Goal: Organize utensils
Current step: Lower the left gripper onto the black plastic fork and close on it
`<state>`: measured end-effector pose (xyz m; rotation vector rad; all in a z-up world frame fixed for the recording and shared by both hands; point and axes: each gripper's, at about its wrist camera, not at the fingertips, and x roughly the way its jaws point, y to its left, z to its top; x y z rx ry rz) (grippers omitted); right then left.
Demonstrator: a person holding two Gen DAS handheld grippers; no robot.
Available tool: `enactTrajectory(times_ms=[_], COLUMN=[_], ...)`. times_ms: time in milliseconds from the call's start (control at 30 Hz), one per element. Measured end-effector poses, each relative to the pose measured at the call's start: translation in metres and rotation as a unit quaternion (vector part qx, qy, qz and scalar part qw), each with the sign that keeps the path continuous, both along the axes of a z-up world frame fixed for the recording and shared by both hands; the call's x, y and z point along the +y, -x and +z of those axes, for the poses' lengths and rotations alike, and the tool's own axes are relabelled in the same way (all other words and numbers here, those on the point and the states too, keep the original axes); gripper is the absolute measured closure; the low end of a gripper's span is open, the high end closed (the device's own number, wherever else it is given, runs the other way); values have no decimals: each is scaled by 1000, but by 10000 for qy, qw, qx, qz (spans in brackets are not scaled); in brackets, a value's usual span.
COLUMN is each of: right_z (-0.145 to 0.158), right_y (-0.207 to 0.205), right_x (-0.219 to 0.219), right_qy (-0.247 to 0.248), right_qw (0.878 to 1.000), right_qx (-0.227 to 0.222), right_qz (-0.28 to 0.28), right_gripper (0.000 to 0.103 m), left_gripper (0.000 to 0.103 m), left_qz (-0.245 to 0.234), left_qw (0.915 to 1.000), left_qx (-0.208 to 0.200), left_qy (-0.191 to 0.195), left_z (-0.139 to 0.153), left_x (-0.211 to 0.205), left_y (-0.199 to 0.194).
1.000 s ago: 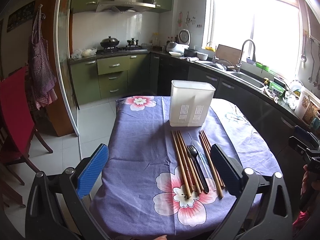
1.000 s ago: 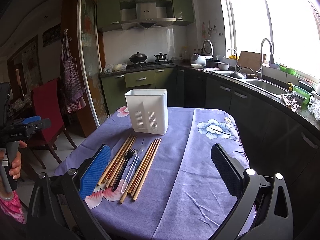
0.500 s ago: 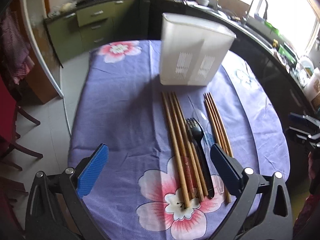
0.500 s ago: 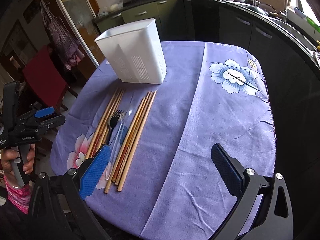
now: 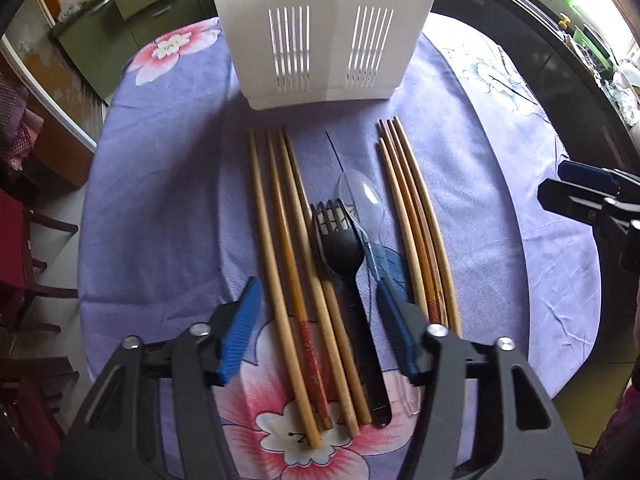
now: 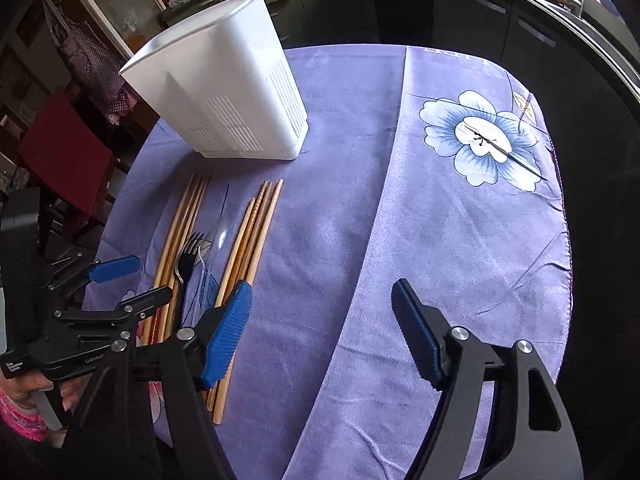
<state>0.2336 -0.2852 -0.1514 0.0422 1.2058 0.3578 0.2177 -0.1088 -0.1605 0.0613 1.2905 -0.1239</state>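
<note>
A white slotted utensil holder (image 5: 328, 28) (image 6: 224, 96) stands upright at the far end of the table. In front of it lie two bundles of wooden chopsticks, the left bundle (image 5: 280, 240) and the right bundle (image 5: 416, 220). Between them lie a black fork (image 5: 340, 240) and a clear plastic spoon (image 5: 362, 196). My left gripper (image 5: 317, 292) hovers just above the left bundle and the fork handle. Its jaws are closing, and the pads touch nothing. My right gripper (image 6: 322, 292) is closing over bare cloth. Its left finger is above the right bundle (image 6: 248, 248).
A purple flowered tablecloth (image 6: 400, 220) covers the round-ended table, which drops off at right and near. A red chair (image 6: 60, 148) stands left of the table. Green cabinets (image 5: 140, 12) and a dark counter lie beyond. A hand holds the left gripper (image 6: 136, 282).
Both grippers have come down toward the table and tipped steeply downward, so the utensils fill the views. Both pairs of jaws have narrowed from fully wide.
</note>
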Motion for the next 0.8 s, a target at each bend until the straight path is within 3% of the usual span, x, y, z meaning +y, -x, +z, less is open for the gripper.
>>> enactTrajectory(times_ms=[167,233,800], right_z=[-6,-7,-3], right_y=[-2,-2,5], right_x=[-6,-8,-9], right_qy=[-51,-81,-192], right_qw=[10000,9999,9998], right_qx=[46,53,-3], right_qz=[-38,-30,62], right_gripper=[37,37,37], left_gripper=[71,73,81], left_qz=[74,76,105], left_qw=[9995,9994,9991], left_qx=[278,304,389], left_qy=[161,169,-92], left_z=[-12,-15,-23], left_x=[-7,-11,-31], left_y=[-7,-8,-20])
